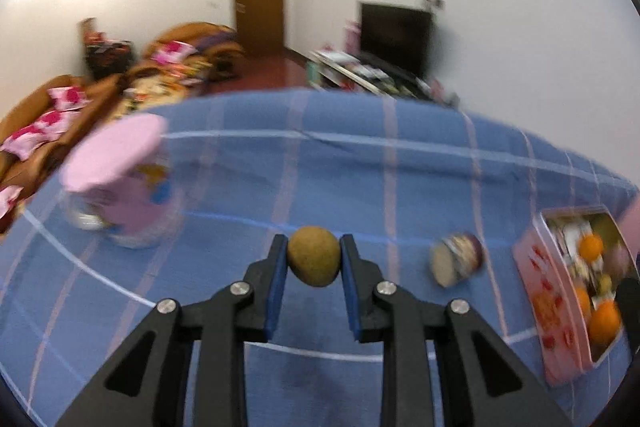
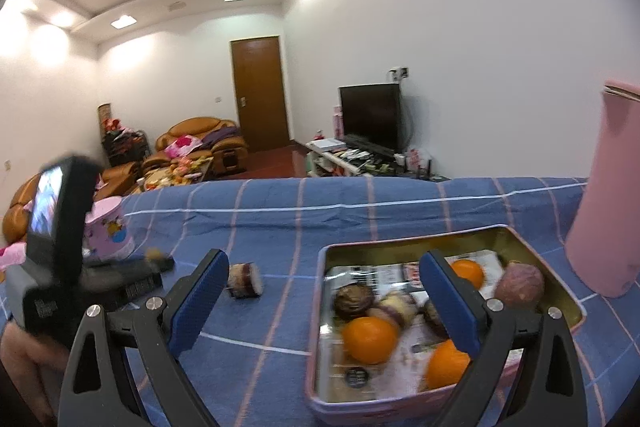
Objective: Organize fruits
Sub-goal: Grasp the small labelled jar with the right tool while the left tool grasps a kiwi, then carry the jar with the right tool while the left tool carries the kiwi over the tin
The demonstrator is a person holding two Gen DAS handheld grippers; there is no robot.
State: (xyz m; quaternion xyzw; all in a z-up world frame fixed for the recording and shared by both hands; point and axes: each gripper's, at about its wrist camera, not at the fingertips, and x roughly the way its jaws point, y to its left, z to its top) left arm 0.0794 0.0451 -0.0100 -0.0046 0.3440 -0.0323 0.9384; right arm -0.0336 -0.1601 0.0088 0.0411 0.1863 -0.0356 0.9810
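One brown fruit point(image 1: 314, 261), perhaps a kiwi, pinched in your left gripper point(image 1: 313, 259) above the cloth point(image 1: 360, 167) | right gripper point(image 2: 324, 299) spread wide over tin point(image 2: 404, 245) | carry level, release low inside tin.

**Fruits on the blue checked cloth**

A brownish-green kiwi point(image 1: 314, 256) sits at centre frame, raised. A cut purple-skinned fruit point(image 1: 457, 259) lies on its side, right of it. At lower right, an open pink tin point(image 2: 320, 307) holds three oranges point(image 2: 370, 339) and darker fruits.
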